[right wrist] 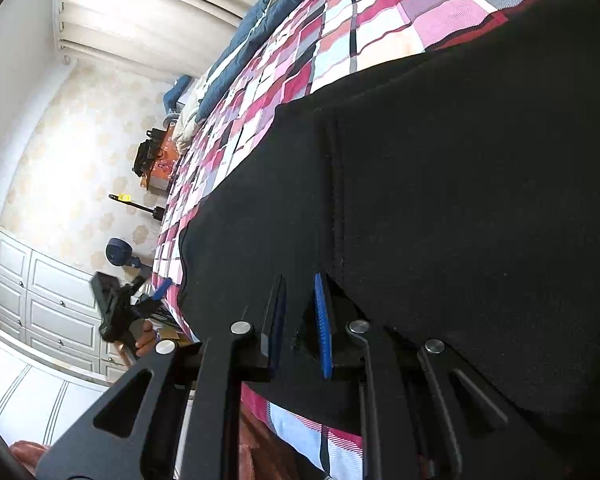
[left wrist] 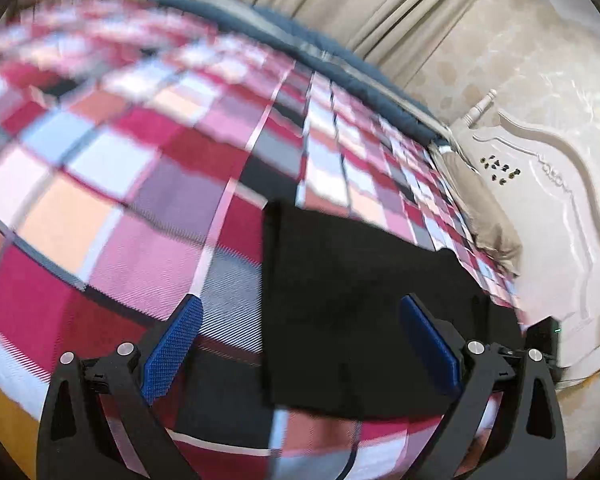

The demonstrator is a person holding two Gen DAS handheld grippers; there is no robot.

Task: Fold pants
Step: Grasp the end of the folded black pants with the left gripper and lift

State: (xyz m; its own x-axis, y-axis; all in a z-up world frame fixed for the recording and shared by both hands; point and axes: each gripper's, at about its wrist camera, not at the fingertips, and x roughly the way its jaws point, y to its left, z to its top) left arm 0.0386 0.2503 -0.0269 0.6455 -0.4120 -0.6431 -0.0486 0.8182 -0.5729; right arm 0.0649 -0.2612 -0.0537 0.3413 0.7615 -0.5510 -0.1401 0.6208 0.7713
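Observation:
Black pants (left wrist: 352, 304) lie flat on a red, pink and white plaid bedspread (left wrist: 132, 184). My left gripper (left wrist: 300, 344) is open, its blue pads wide apart, and it hovers over the near left edge of the pants. In the right wrist view the pants (right wrist: 440, 184) fill most of the frame. My right gripper (right wrist: 300, 320) sits at the near edge of the pants, its blue pads a narrow gap apart with a dark fold of fabric between them. The left gripper also shows in the right wrist view (right wrist: 120, 312), held by a hand.
A blue quilt (left wrist: 340, 60) runs along the bed's far side by beige curtains (left wrist: 380, 0). A white carved headboard (left wrist: 548, 184) and a beige pillow (left wrist: 484, 216) are at the right. White cabinets (right wrist: 40, 292) and floor items stand beside the bed.

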